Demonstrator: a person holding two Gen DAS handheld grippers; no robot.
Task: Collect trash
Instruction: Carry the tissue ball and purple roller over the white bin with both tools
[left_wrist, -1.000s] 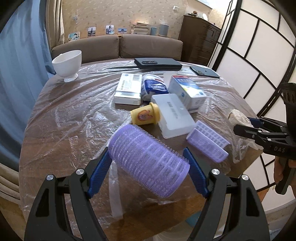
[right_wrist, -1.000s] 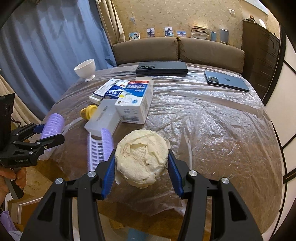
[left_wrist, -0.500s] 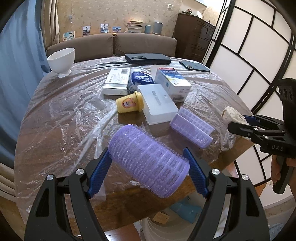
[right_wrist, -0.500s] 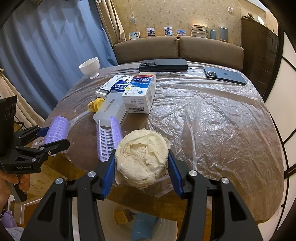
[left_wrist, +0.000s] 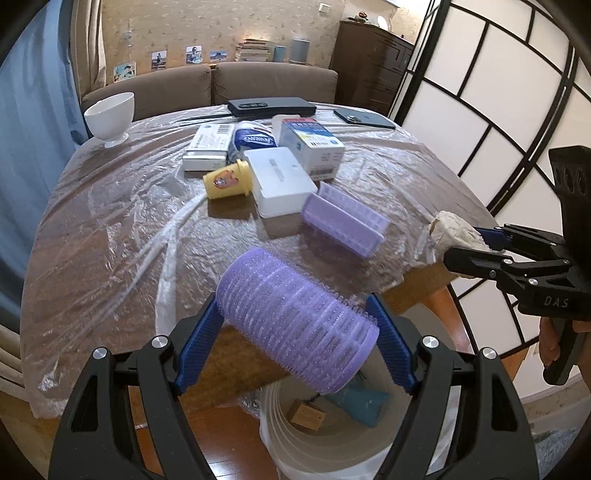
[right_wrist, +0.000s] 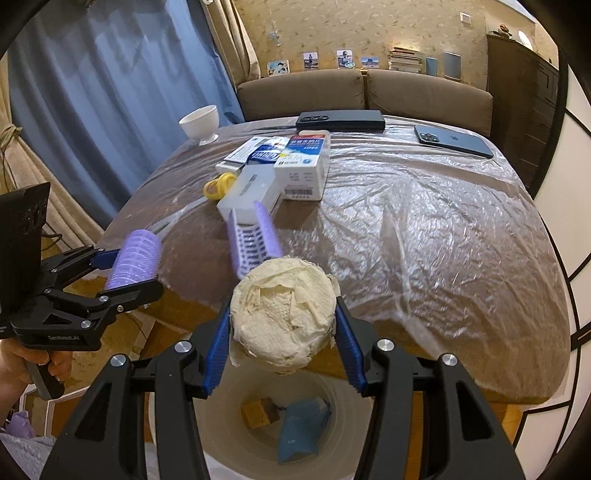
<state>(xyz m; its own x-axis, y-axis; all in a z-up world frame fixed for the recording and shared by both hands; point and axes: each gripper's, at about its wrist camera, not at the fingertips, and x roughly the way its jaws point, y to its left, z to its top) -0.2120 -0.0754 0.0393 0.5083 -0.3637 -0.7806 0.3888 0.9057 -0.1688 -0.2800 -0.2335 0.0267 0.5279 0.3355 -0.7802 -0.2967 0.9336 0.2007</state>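
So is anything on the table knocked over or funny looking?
Yes. The yellow cup lies tipped on its side beside the white box, and the plastic sheet over the table is crumpled and wrinkly.

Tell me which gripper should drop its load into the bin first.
Right, probably. The right gripper holds the paper wad directly above the bin opening in its view. The left gripper holds the roller more over the table edge, with the bin only partly beneath.
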